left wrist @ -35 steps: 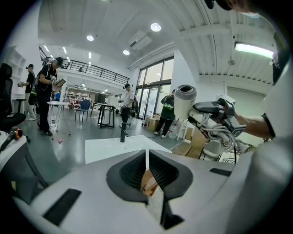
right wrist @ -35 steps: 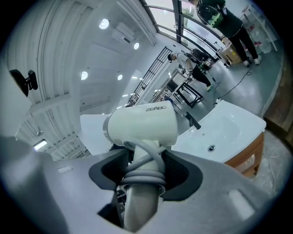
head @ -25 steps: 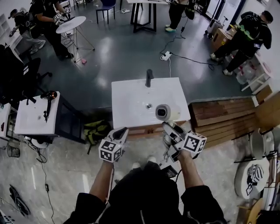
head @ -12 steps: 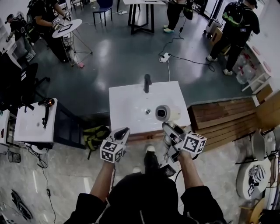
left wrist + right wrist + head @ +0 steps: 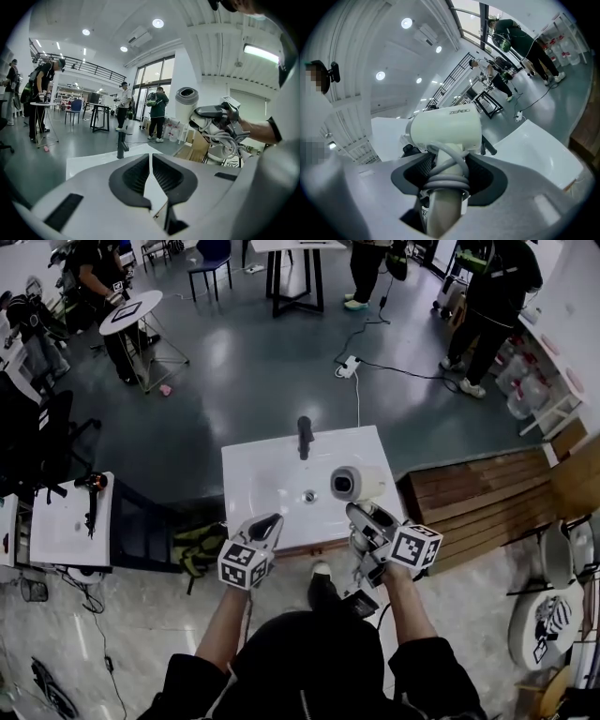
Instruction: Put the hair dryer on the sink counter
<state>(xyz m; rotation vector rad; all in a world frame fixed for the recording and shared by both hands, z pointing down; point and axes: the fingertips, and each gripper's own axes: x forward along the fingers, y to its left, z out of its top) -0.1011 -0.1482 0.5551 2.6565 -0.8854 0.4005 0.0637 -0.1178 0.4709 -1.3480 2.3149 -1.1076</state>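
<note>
Carry step, I judge. I have the right gripper (image 5: pixel 364 517) clamped wide on the handle of the white hair dryer (image 5: pixel 447 127), with the cord wound round the handle and the barrel above the jaws. The left gripper (image 5: pixel 265 524) rides alongside, jaws together, nothing in them. The white sink counter (image 5: pixel 267 479) lies just ahead and below, dark faucet (image 5: pixel 305 435) at its far edge. Next I reach forward, lower onto the flat top clear of the basin, and release. Beyond is grey polished floor and people at tables; wooden boards (image 5: pixel 469 488) lie off to the right.

The sink counter (image 5: pixel 258 488) lies open from the near side; 1 faucet (image 5: pixel 305 435) stands at its far edge.
</note>
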